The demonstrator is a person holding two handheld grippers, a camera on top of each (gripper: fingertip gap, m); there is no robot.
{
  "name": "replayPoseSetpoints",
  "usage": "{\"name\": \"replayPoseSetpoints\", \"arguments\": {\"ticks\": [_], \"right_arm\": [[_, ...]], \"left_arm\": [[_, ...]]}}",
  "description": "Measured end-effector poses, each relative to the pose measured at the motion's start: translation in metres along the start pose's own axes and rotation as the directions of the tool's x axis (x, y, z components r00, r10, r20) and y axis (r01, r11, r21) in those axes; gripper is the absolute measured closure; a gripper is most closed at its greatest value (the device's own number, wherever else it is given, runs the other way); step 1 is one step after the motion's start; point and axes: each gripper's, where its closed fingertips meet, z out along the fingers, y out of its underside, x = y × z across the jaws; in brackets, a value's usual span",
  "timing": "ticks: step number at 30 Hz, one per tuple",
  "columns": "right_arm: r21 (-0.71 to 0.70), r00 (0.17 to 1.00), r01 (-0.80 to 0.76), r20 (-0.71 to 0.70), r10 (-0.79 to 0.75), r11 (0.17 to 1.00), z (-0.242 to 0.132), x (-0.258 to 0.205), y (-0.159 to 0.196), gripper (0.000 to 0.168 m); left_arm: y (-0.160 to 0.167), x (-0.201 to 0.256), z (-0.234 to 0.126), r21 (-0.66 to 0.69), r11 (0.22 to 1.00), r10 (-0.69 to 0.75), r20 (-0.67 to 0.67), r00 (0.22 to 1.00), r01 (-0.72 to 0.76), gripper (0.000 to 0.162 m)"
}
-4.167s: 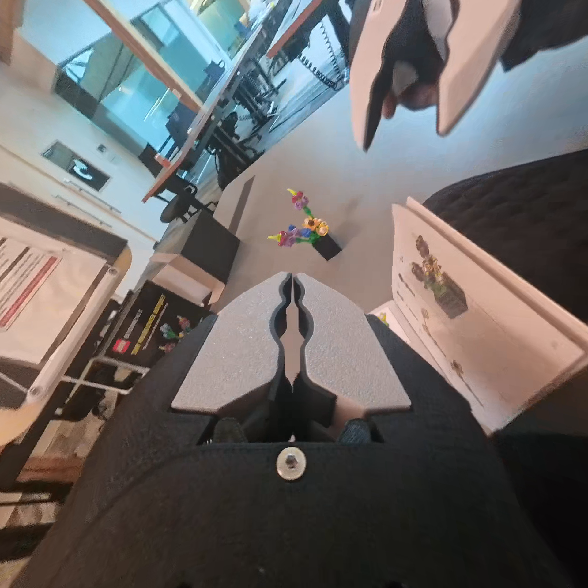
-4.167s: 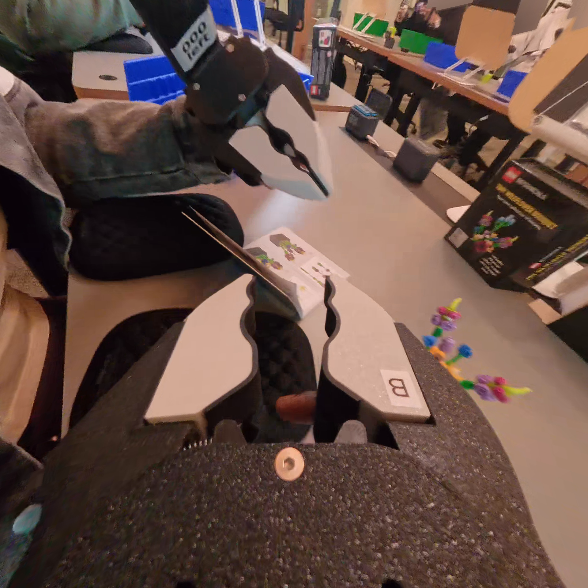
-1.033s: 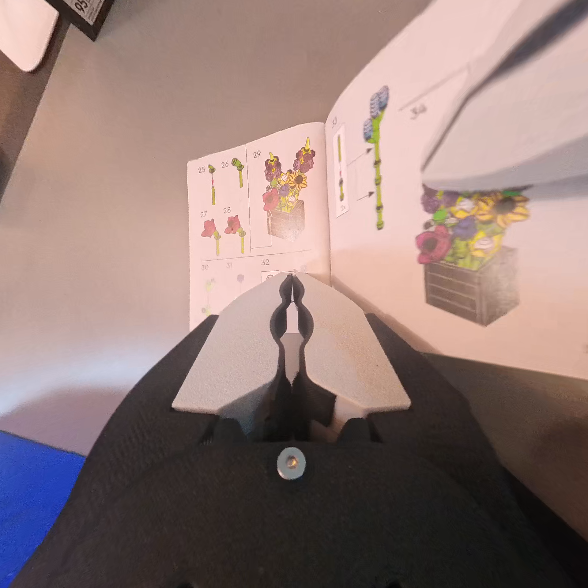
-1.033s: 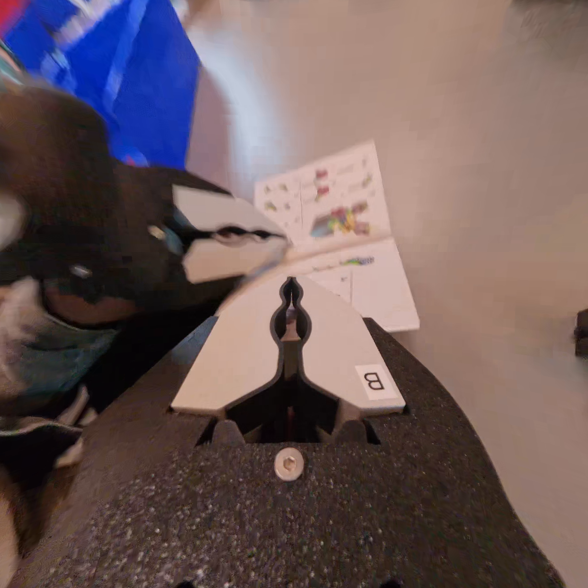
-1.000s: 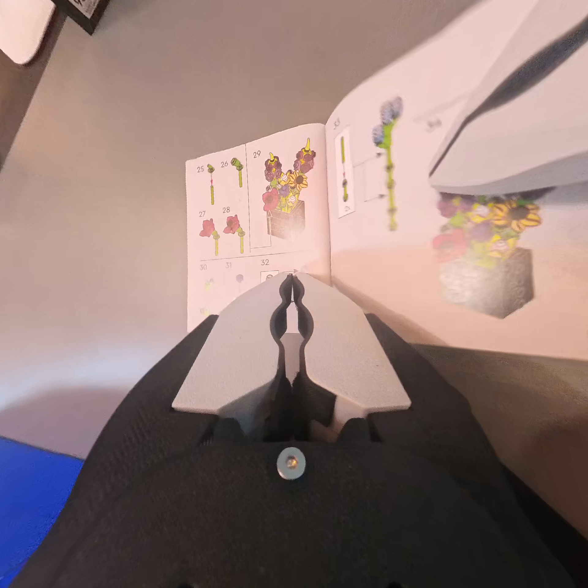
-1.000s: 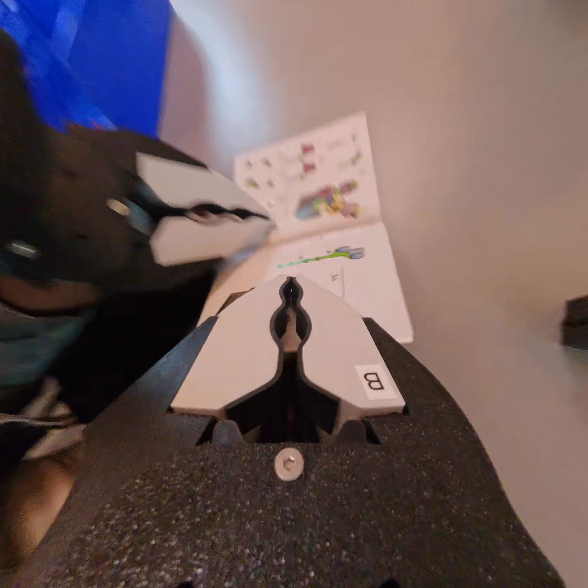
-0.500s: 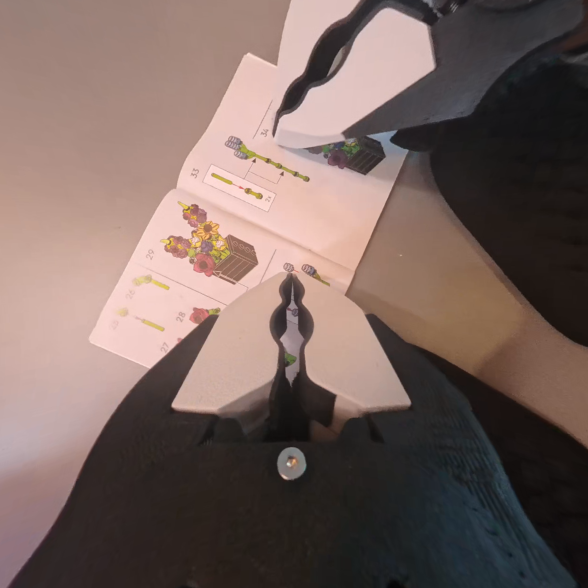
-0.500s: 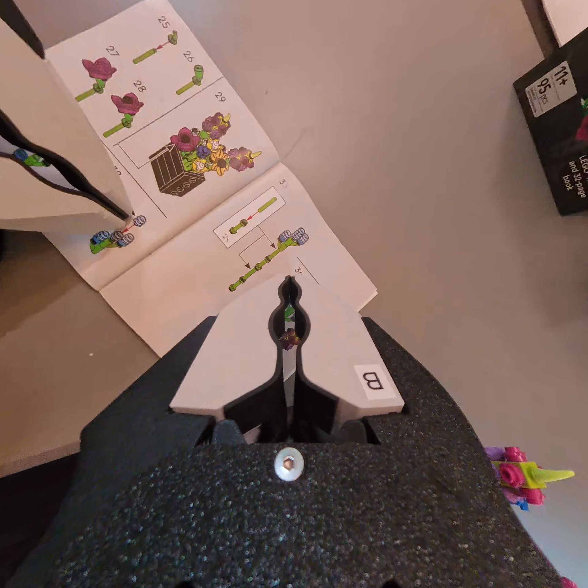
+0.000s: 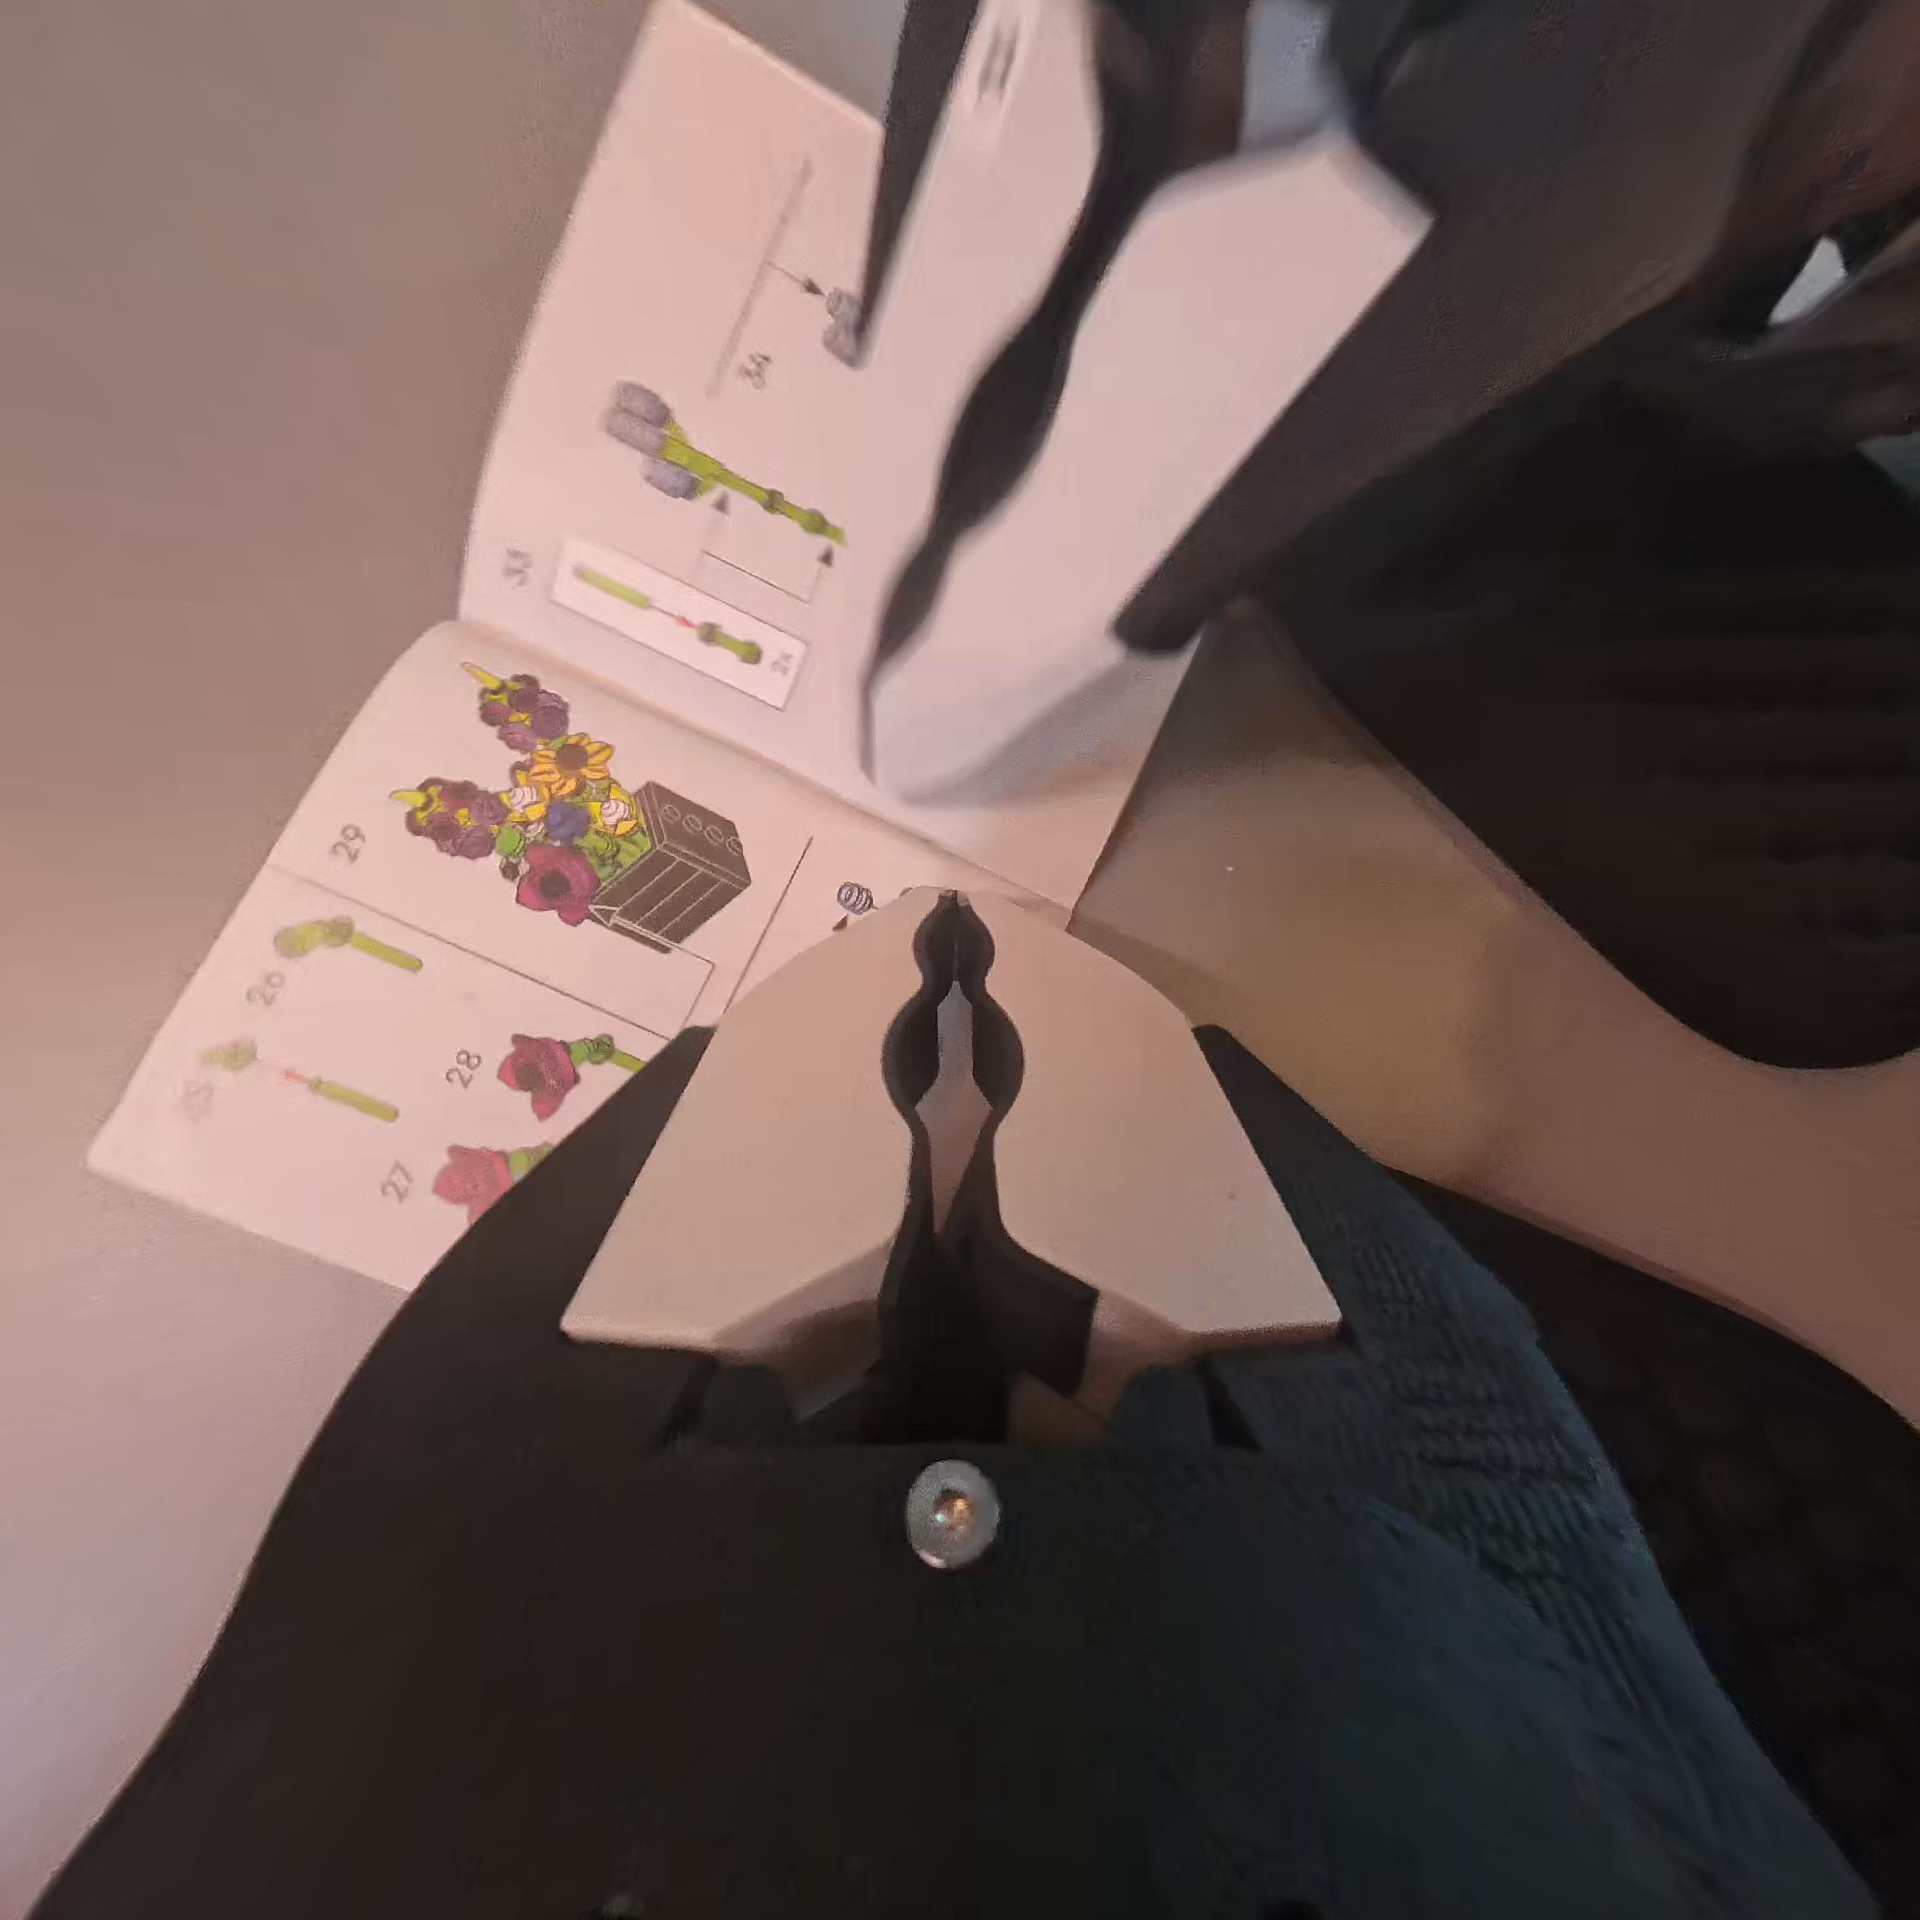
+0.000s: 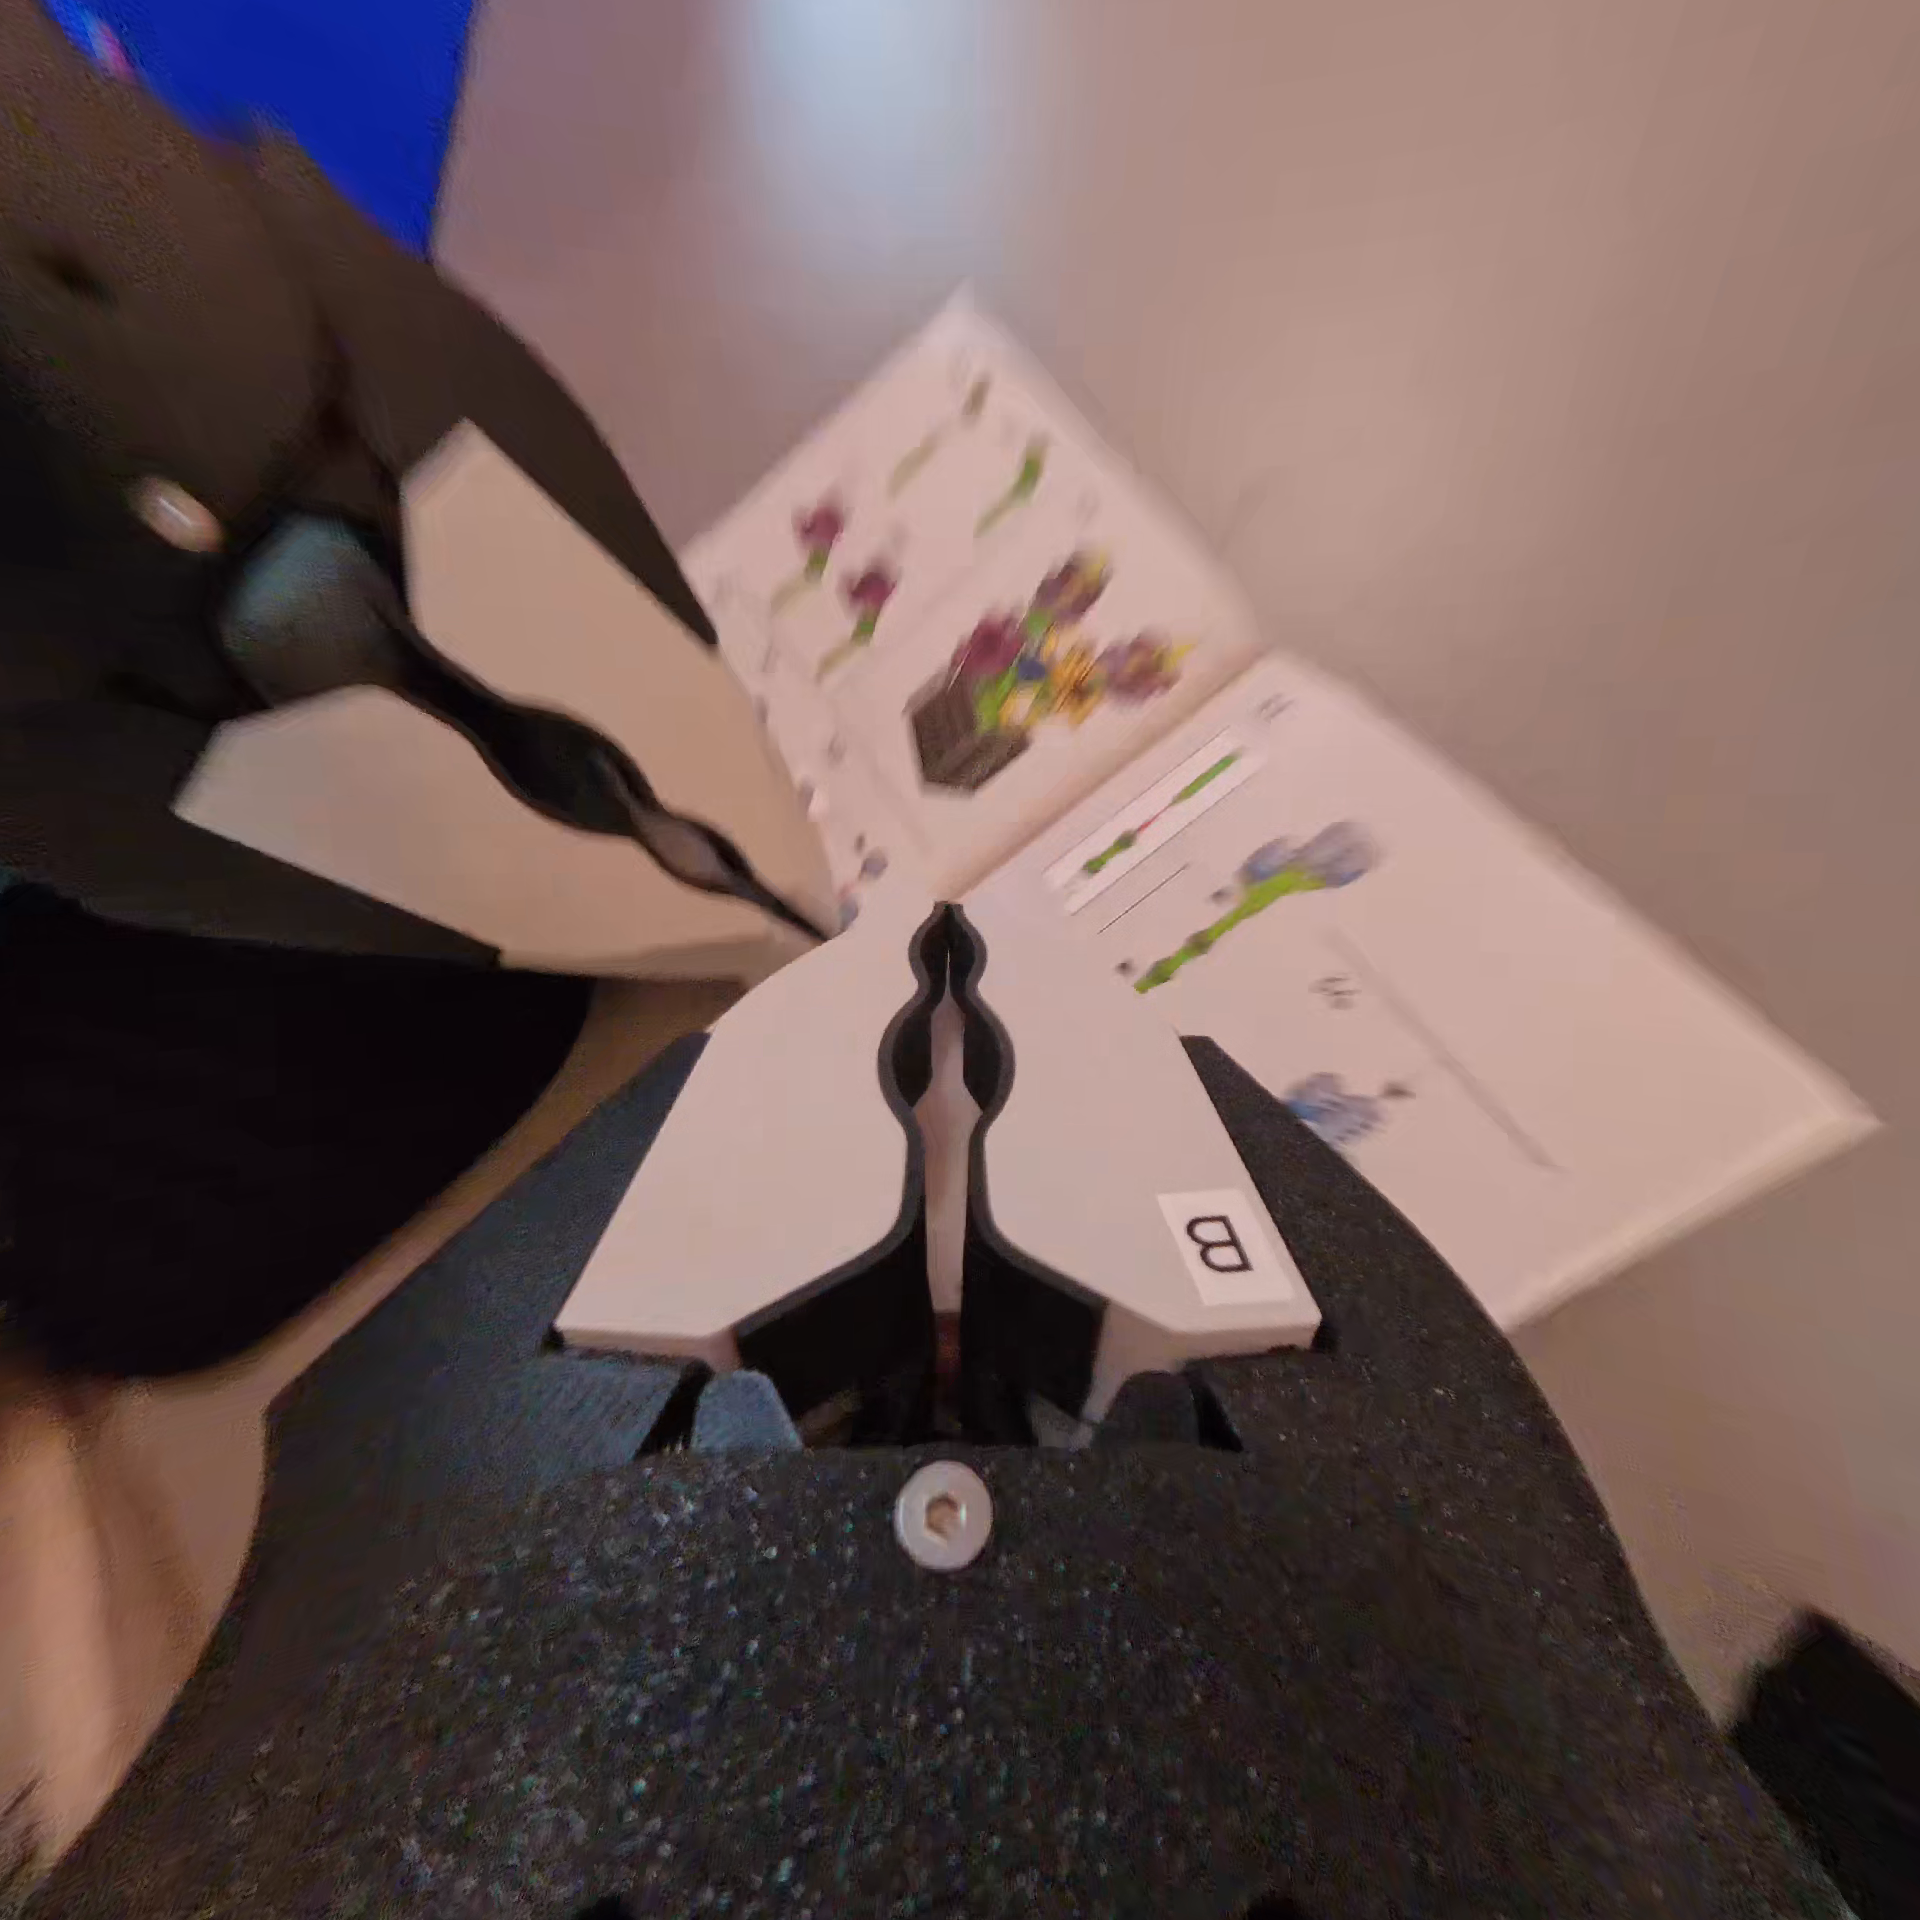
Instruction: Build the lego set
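The open instruction booklet (image 9: 582, 821) lies flat on the grey table (image 9: 208, 416), showing flower-building steps. My left gripper (image 9: 948, 902) is shut, with its tips over the booklet's near edge. It holds nothing that I can see. My right gripper (image 10: 948, 914) is also shut and empty, with its tips over the booklet (image 10: 1299, 935) near the fold. The right gripper also shows blurred in the left wrist view (image 9: 935, 707), low over the right page. The left gripper shows in the right wrist view (image 10: 810, 930), tip close to tip. No loose Lego parts are in view.
A blue surface (image 10: 270, 114) lies beyond the table at the top left of the right wrist view. A black object (image 10: 1829, 1756) sits blurred at its lower right corner. Bare grey table (image 10: 1455, 312) surrounds the booklet.
Both views have swung and blurred. The two grippers have come closer, tips almost meeting over the booklet. The black box and built flower piece have left the right wrist view.
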Motion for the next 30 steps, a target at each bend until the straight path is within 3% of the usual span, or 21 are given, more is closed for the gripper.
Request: {"name": "replayPoseSetpoints", "arguments": {"ticks": [4, 9, 22, 25, 30], "right_arm": [[0.014, 0.942, -0.222, 0.261, 0.211, 0.975, 0.004, -0.014, -0.004, 0.168], [-0.037, 0.855, -0.335, 0.409, 0.320, 0.942, 0.010, -0.018, -0.006, 0.168], [0.205, 0.952, -0.277, 0.192, 0.240, 0.939, 0.029, 0.034, -0.054, 0.168], [0.219, 0.947, -0.290, 0.206, 0.246, 0.932, 0.030, 0.037, -0.058, 0.168], [0.312, 0.981, -0.184, 0.109, 0.158, 0.932, 0.021, 0.038, -0.066, 0.168]], "left_arm": [[0.000, 0.000, 0.000, 0.009, 1.000, 0.011, 0.007, 1.000, -0.011, 0.161], [0.001, 0.000, 0.000, 0.009, 0.999, 0.048, 0.036, 0.998, -0.049, 0.161], [0.003, 0.001, -0.001, 0.039, 0.994, 0.104, 0.004, 0.995, -0.104, 0.161], [0.003, 0.001, -0.002, 0.042, 0.994, 0.096, 0.003, 0.995, -0.096, 0.161], [0.002, 0.001, -0.002, 0.055, 0.996, 0.064, -0.018, 0.998, -0.063, 0.161]]}}
